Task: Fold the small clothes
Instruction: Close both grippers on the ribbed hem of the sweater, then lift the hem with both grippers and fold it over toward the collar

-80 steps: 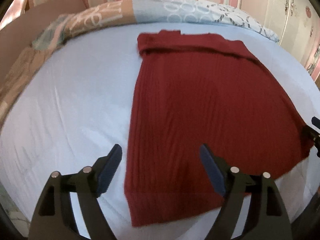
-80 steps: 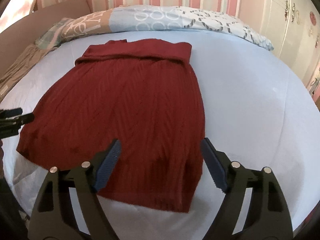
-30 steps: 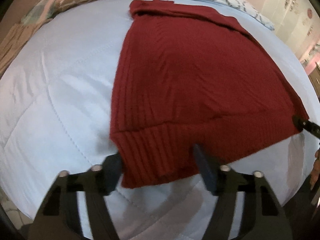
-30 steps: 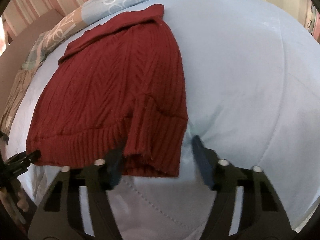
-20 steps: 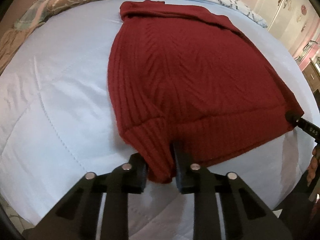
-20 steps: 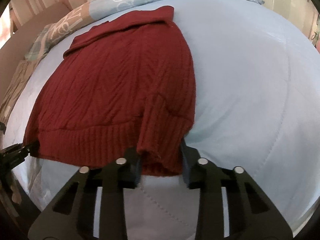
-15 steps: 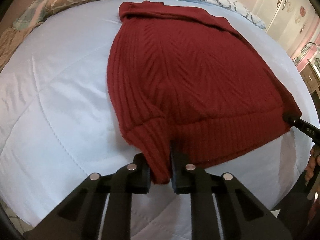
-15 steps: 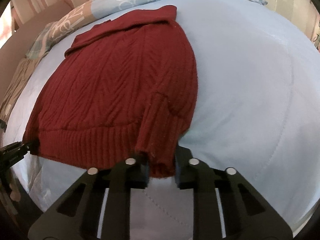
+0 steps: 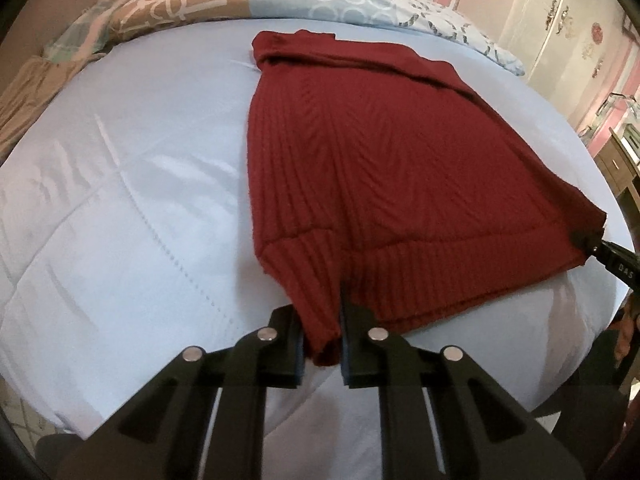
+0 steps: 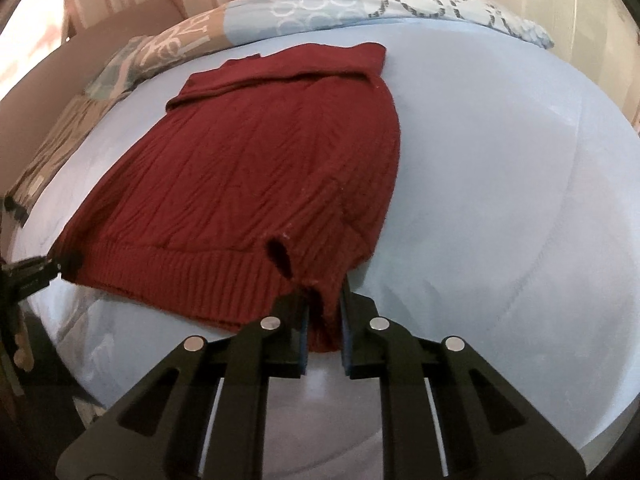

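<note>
A dark red ribbed knit sweater [image 9: 384,152] lies flat on a pale blue bed, collar at the far end, ribbed hem toward me. My left gripper [image 9: 322,340] is shut on the hem's near left corner, which bunches up between the pads. In the right wrist view the same sweater [image 10: 260,184] spreads to the left, and my right gripper [image 10: 323,330] is shut on the hem's near right corner, lifted a little off the sheet. Each gripper shows small at the edge of the other's view: right gripper [image 9: 588,240], left gripper [image 10: 60,266].
The pale blue quilted bedspread [image 9: 120,216] surrounds the sweater. Patterned pillows [image 9: 280,4] line the far edge below a pink striped wall. A cream wardrobe [image 9: 576,32] and a wooden piece of furniture [image 9: 620,160] stand at the right.
Both grippers came down over the hem corners and shut on them. Since then each has lifted its corner slightly, and the hem edge has bunched and risen off the sheet.
</note>
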The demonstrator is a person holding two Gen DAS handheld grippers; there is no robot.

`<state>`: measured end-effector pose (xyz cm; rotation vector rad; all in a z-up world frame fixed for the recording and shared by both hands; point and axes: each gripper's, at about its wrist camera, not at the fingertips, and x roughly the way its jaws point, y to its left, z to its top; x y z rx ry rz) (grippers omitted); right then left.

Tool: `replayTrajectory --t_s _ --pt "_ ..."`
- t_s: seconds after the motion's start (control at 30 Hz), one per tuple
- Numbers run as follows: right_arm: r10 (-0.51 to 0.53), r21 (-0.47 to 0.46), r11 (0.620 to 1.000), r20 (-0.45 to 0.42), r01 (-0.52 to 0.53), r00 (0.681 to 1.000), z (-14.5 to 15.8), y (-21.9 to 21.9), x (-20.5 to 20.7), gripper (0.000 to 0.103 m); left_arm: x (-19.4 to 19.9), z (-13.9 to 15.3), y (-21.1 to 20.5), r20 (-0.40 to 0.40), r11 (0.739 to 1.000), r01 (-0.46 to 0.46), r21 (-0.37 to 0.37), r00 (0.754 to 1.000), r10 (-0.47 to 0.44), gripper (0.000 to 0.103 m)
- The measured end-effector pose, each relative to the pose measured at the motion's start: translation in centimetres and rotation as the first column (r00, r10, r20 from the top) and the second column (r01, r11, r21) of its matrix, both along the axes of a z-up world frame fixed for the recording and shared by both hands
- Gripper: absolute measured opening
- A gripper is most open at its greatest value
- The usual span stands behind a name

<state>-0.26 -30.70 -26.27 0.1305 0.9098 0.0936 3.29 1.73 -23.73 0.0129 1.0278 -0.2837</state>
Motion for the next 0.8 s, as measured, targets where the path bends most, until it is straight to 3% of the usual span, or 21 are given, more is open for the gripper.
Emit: replayTrajectory --t_s 0.33,0.53,0.8 --pt "0.024 -0.026 0.999 0.130 -0.021 0.991 3.3 0.4 3.8 0.012 3.9 2.6 -1.2 0.128 1.000 0.008 0.024 0.992 -0.011 0.013" --pt "-0.001 -0.029 1.000 0.208 0.007 0.978 5.0 0.0 7.9 0.012 8.8 5.1 -1.9 0.231 1.000 -0.018 0.024 0.973 0.012 0.013" --pt "-0.041 0.012 0.999 0.285 0.039 0.958 6.6 -1.6 16.1 0.012 17.0 6.5 -2.1 0.280 0.999 -0.054 0.003 0.959 0.051 0.013"
